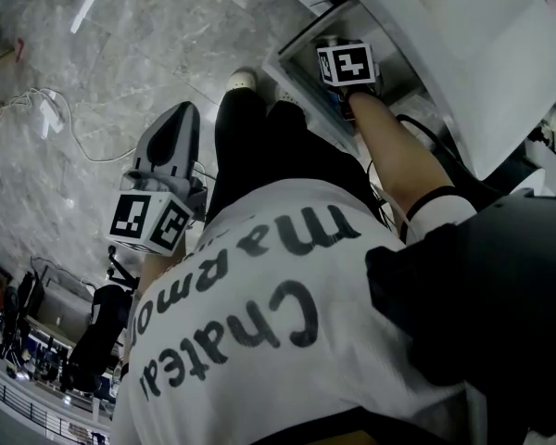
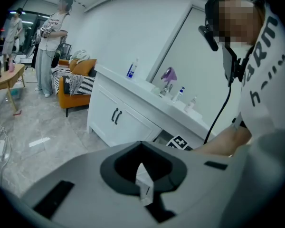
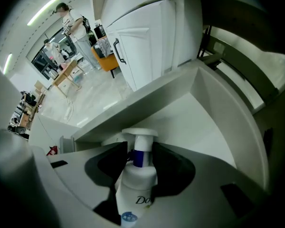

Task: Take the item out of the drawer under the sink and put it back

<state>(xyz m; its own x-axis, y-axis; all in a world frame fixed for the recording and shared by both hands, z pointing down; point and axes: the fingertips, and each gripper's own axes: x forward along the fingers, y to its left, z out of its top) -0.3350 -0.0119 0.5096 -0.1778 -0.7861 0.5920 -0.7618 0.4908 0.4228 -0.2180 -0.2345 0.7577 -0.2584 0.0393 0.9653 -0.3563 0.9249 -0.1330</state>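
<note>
Overhead, the right gripper (image 1: 346, 70) is reaching steeply down into the open drawer (image 1: 296, 40) under the sink, while the left gripper (image 1: 181, 119) is hanging idle above the floor beside the person's leg. Along the left gripper, its jaws are sitting together with nothing gripped, facing the white vanity (image 2: 126, 120). Along the right gripper, the white pump bottle (image 3: 135, 189) is standing inside the drawer between jaws spread slightly wider than it, pads just beside the neck and apparently not pressing. Doing this well probably means checking the bottle is resting upright on the drawer floor, widening further, then lifting straight up, clearing the pump head.
</note>
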